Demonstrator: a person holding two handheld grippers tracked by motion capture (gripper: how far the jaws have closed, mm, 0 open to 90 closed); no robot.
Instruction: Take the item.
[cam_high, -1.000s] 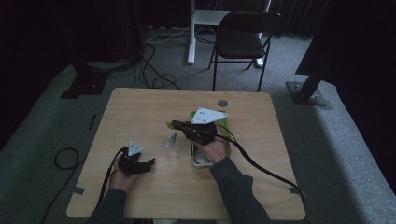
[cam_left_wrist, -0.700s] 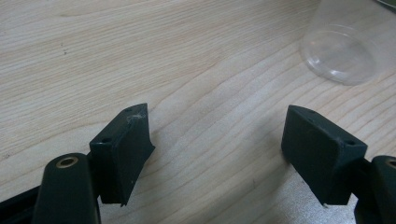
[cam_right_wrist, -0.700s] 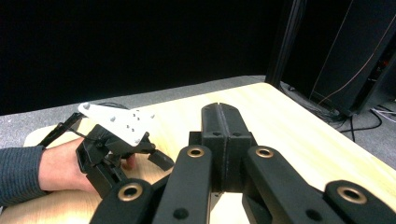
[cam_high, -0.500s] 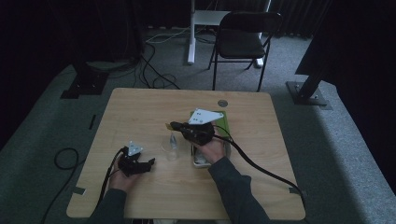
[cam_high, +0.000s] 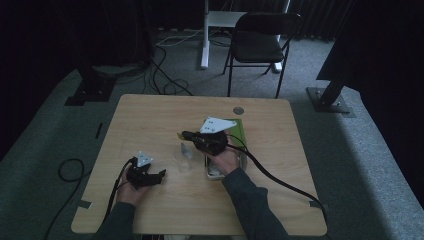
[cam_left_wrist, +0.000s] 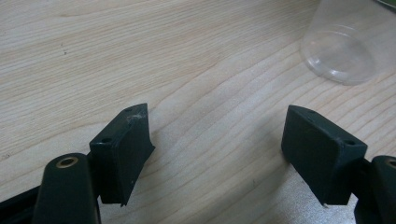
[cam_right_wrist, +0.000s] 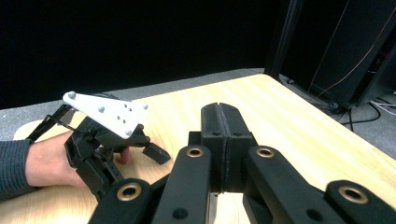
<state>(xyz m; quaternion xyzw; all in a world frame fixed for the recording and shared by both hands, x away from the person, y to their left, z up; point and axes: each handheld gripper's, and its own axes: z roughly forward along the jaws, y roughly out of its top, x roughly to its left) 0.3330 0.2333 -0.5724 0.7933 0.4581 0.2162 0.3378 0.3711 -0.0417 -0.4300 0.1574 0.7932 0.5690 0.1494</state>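
L gripper (cam_high: 157, 175) (cam_left_wrist: 217, 149) rests on the desk (cam_high: 150, 115) near the front-left corner, jaws wide apart, nothing btwn them. Clear cup (cam_high: 181, 161) (cam_left_wrist: 338, 51), prob. the thing being worked on, sits just beyond its jaws toward desk centre, not touched. R gripper (cam_high: 187, 135) (cam_right_wrist: 219, 121) is held above mid-desk, pointing left over the cup, jaws pressed together; can't tell if anything thin is pinched. Under the R hand is a pale tray (cam_high: 212, 172), w/ a green pad (cam_high: 239, 131) behind it.

Risk: the cup looks light and slick. If the L jaws close off-centre or the R gripper dips, it could skid, tip or roll toward the front edge.

Vs 1 s ago: R gripper has edged slightly left. L gripper and cup unchanged.
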